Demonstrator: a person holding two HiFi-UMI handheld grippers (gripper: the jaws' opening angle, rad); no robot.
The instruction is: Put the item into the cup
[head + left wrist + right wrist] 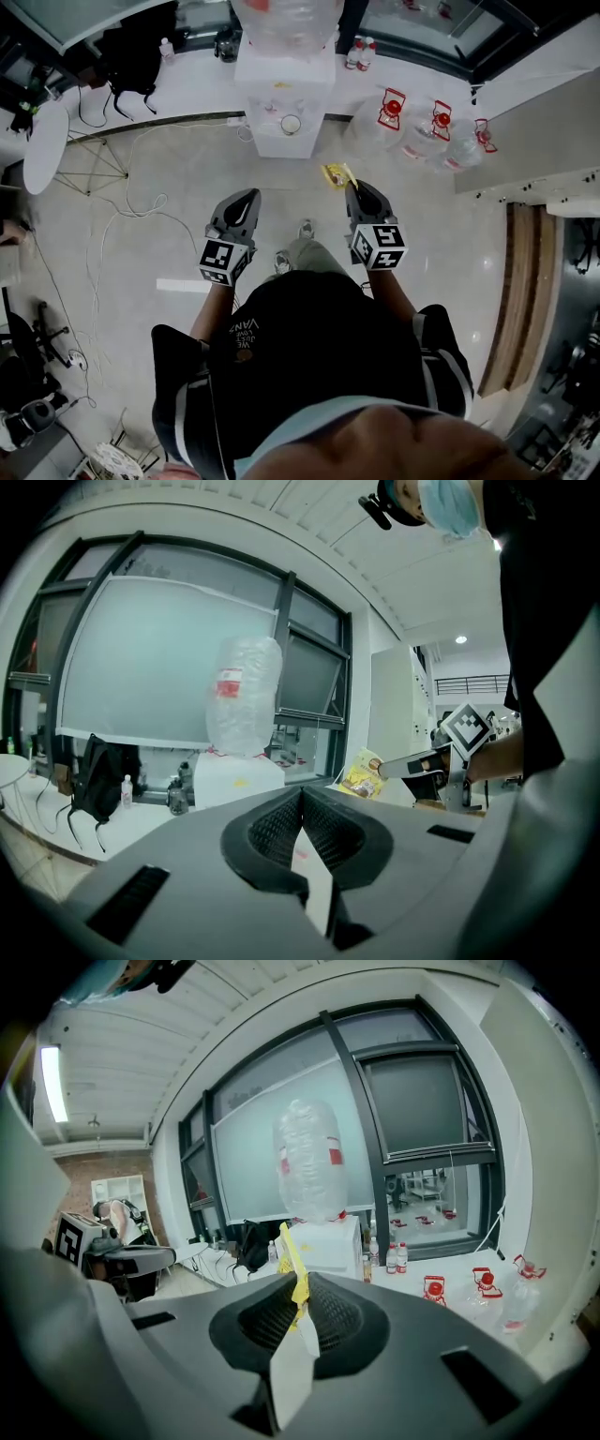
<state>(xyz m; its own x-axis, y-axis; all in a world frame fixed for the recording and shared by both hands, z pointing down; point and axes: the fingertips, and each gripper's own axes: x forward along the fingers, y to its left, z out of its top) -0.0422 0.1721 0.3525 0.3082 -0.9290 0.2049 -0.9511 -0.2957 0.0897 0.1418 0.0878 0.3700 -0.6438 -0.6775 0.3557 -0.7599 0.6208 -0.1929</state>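
My right gripper (pixel 351 187) is shut on a small yellow packet (pixel 336 175), which sticks out past its tips. In the right gripper view the packet (pixel 294 1262) stands edge-on, pinched between the jaws (pixel 302 1283). My left gripper (pixel 251 195) is shut and holds nothing; its tips (pixel 301 794) meet. From the left gripper view I see the packet (pixel 361 773) in the right gripper (pixel 412 761). Ahead stands a white water dispenser (pixel 284 94) with what looks like a small round cup (pixel 291 124) in its tray. Both grippers are well short of it.
Large water jugs with red caps (pixel 412 127) lie on the floor right of the dispenser. Cables (pixel 131 216) trail over the floor at left, near a white round table (pixel 45 145). A black bag (pixel 136 52) and small bottles (pixel 360 53) sit on the ledge behind.
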